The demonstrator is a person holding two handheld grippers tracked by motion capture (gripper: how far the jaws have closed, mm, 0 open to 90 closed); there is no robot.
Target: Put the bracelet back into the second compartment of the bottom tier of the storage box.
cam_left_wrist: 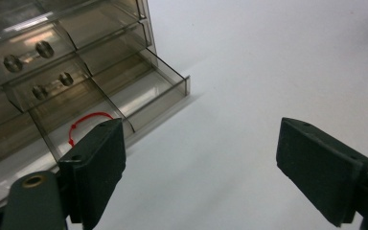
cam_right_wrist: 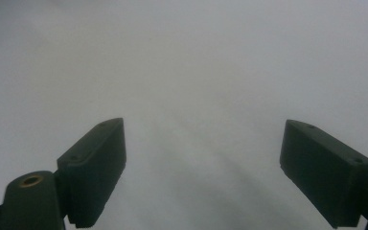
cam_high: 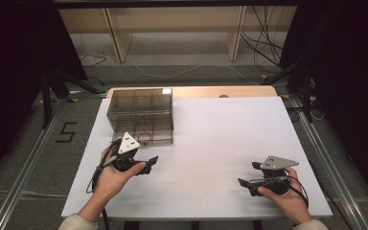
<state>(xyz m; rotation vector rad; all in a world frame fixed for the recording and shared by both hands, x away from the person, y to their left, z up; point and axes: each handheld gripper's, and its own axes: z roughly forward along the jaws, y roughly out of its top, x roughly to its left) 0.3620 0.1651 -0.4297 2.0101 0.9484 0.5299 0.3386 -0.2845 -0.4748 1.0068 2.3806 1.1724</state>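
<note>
The left tongs (cam_high: 141, 160) are held in the person's left hand (cam_high: 112, 179) just in front of a smoky transparent drawer cabinet (cam_high: 141, 108). Their jaws stand wide apart with nothing between them, as the left gripper view also shows (cam_left_wrist: 201, 163). The right tongs (cam_high: 251, 175), held in the right hand (cam_high: 287, 196), sit low over the near right part of the counter (cam_high: 211, 139), well apart from the cabinet. Their jaws are likewise spread and empty, and in the right gripper view (cam_right_wrist: 203, 165) they point at bare white surface.

The cabinet stands on the far left part of the white counter. It is divided into a grid of small drawers. In the left gripper view, two upper drawers (cam_left_wrist: 28, 52) each carry a pair of round knobs on their fronts, and their contents cannot be made out through the tinted plastic. The bottom drawer (cam_left_wrist: 124, 98) is pulled out toward the tongs, its front wall projecting over the counter. It is split by partitions into compartments. In the compartment nearest the left jaw lies a thin red loop (cam_left_wrist: 84, 122), like a rubber band, partly hidden behind that jaw. The same red loop (cam_high: 143, 137) is visible from the high view inside the open drawer. The neighbouring compartments look empty.
</note>
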